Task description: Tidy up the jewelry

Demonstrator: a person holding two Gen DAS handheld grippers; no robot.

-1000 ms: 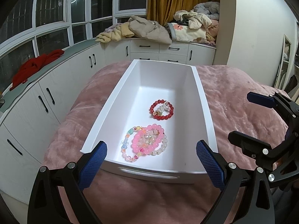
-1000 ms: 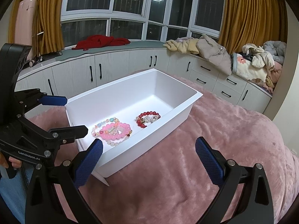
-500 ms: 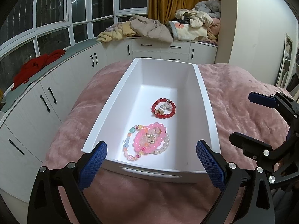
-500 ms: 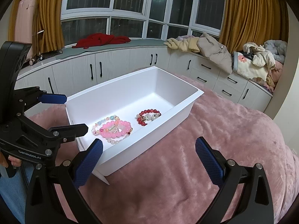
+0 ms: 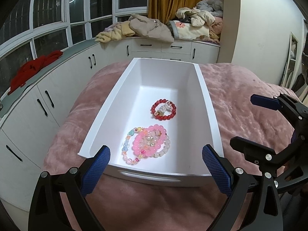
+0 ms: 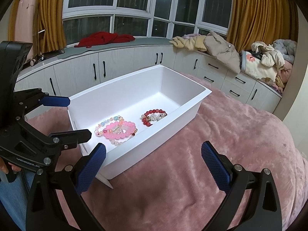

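A white rectangular bin (image 5: 204, 88) (image 6: 188, 104) sits on a pink blanket. Inside it lie a red bead bracelet (image 5: 163, 110) (image 6: 153, 116) and, nearer the front, a heap of pink, pale and multicoloured bead bracelets (image 5: 147, 144) (image 6: 116, 129). My left gripper (image 5: 156, 170) is open and empty, just in front of the bin's near wall. My right gripper (image 6: 154, 168) is open and empty, above the blanket to the right of the bin. Each gripper shows in the other's view: the right gripper (image 5: 258, 123) and the left gripper (image 6: 71, 117).
The pink blanket (image 6: 221, 134) covers the bed around the bin. White cabinets (image 6: 115, 67) run along the window wall, with red cloth (image 6: 104, 38) and heaps of clothes (image 5: 154, 28) on top. A white wall (image 5: 259, 28) stands at the right.
Both grippers have risen and drawn slightly back, so the bin sits a little lower and nearer in view. Both stay open and empty. The bracelets have not moved.
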